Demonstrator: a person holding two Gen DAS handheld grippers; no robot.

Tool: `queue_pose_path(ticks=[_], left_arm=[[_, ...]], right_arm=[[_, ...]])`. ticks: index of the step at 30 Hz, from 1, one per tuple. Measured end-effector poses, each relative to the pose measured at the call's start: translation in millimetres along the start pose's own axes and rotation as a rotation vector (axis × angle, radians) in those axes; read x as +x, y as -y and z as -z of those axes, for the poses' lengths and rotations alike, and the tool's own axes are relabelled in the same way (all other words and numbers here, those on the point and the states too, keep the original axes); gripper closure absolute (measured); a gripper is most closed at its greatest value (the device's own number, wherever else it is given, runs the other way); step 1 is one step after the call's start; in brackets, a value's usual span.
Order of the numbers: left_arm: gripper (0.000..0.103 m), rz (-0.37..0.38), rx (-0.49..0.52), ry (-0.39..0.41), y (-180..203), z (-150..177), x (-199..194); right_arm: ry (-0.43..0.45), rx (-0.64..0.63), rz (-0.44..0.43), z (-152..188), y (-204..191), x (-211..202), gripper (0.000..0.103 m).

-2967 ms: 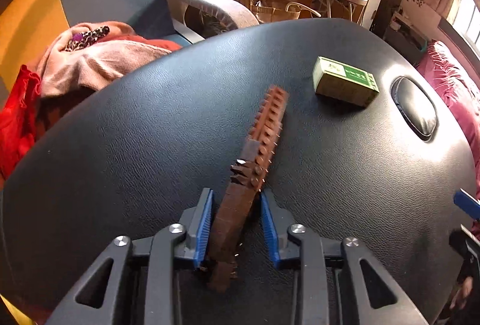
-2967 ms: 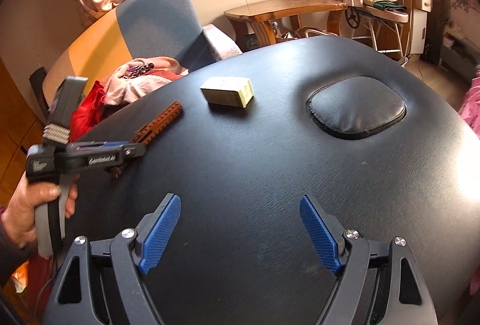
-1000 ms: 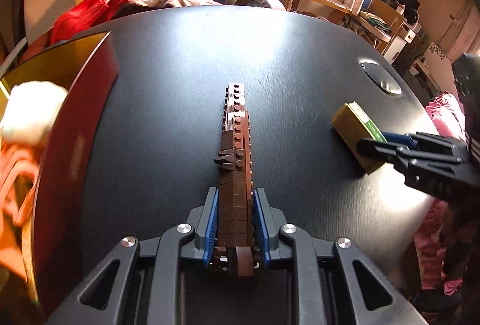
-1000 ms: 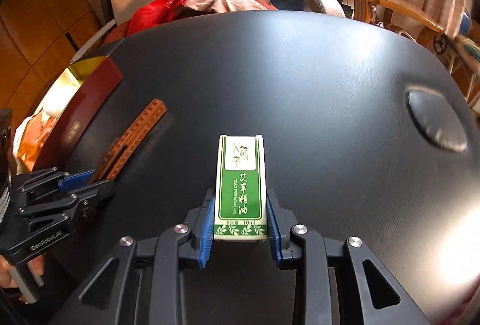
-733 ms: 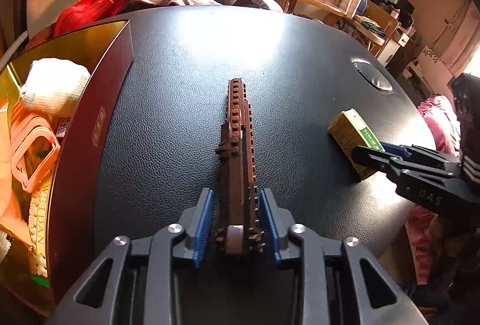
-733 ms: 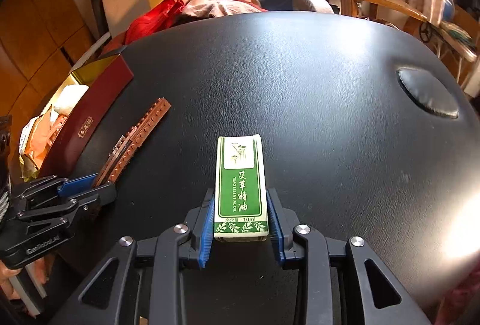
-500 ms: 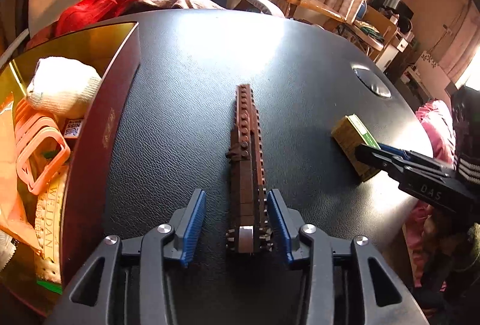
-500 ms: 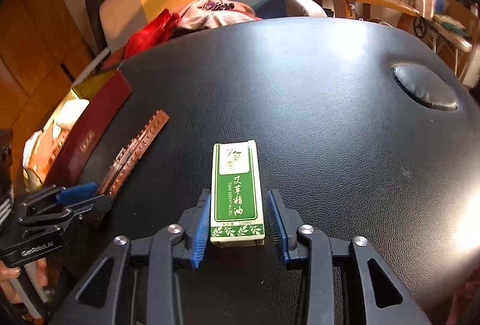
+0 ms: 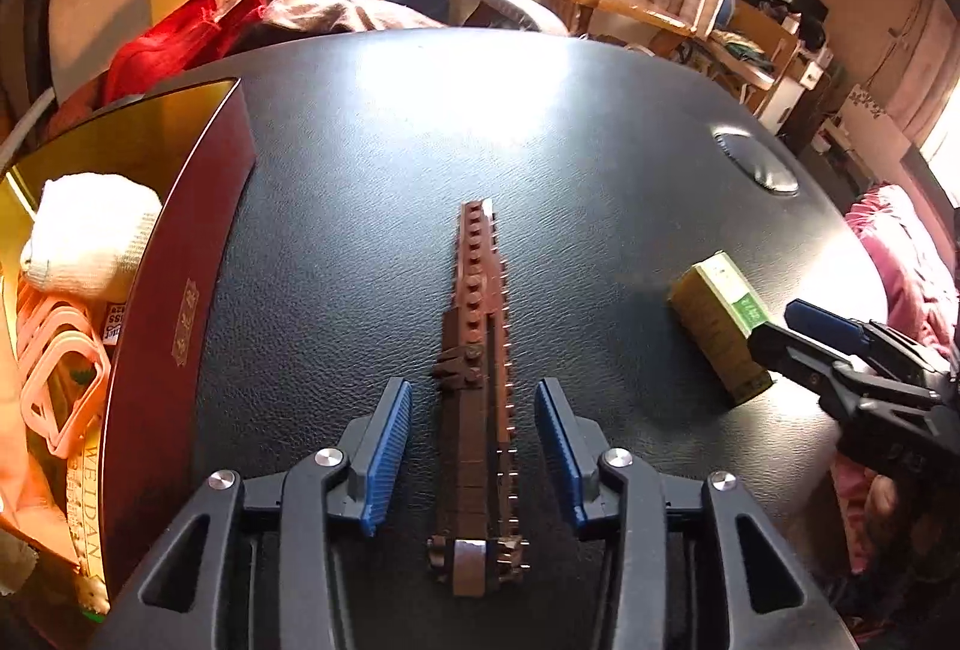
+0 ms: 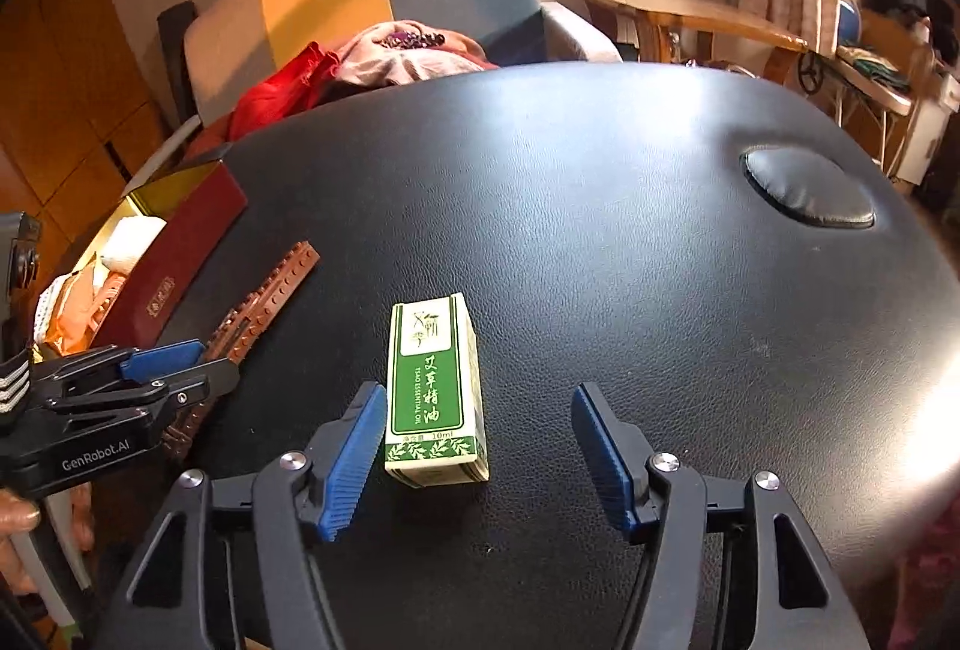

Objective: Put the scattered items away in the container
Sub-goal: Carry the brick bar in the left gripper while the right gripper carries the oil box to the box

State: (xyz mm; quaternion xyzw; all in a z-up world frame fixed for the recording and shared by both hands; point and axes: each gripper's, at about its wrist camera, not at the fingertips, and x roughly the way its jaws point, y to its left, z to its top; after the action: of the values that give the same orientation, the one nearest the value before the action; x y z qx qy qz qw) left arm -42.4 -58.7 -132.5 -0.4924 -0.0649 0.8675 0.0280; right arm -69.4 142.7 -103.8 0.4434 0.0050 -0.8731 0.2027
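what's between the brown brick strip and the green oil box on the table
Nothing: in the left wrist view only bare black table separates the brown brick strip from the green oil box.

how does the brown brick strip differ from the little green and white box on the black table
The long brown toy-brick strip is thin, studded and unprinted; the small green-and-white carton is short, blocky and bears printed text. The strip lies nearer the dark red container; the carton lies farther from it. Shared: both lie flat on the black padded table, each between the fingers of an open claw, left claw and right claw.
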Motion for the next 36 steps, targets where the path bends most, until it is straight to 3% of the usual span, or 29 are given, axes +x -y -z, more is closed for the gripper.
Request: queue_pose_path(ticks=[4, 7, 11, 16, 18, 20, 24, 36], left_arm=[[0.059, -0.013, 0.015, 0.009, 1.3, 4.2, -1.0], [0.047, -0.007, 0.032, 0.014, 5.0, 5.8, -0.1], [0.045, -0.027, 0.048, 0.011, 8.2, 7.2, 0.6], [0.045, -0.011, 0.012, 0.009, 3.7, 3.9, -1.7], [0.049, -0.010, 0.008, 0.017, 1.3, 3.9, -2.9], [0.063, -0.011, 0.015, 0.024, 0.2, 5.8, -3.8], [0.077, -0.001, -0.002, 0.032, -8.5, 7.7, -7.4], [0.077, 0.005, -0.018, 0.089, -12.9, 17.6, -40.0]], right_arm=[[-0.019, -0.041, 0.009, -0.2, -7.7, 6.9, 0.049], [-0.028, -0.060, 0.008, -0.7, -12.4, 11.3, 0.059], [-0.033, -0.093, 0.016, -0.5, -17.9, 16.2, 0.071], [-0.029, -0.101, 0.018, 0.6, -18.2, 16.7, 0.071], [-0.032, -0.101, 0.016, 1.2, -17.6, 16.2, 0.071], [-0.032, -0.113, 0.029, 2.5, -19.8, 15.8, 0.071], [-0.026, -0.114, 0.045, 5.0, -21.9, 14.3, 0.072], [-0.027, -0.070, -0.026, 14.6, -31.9, 5.9, 0.072]])
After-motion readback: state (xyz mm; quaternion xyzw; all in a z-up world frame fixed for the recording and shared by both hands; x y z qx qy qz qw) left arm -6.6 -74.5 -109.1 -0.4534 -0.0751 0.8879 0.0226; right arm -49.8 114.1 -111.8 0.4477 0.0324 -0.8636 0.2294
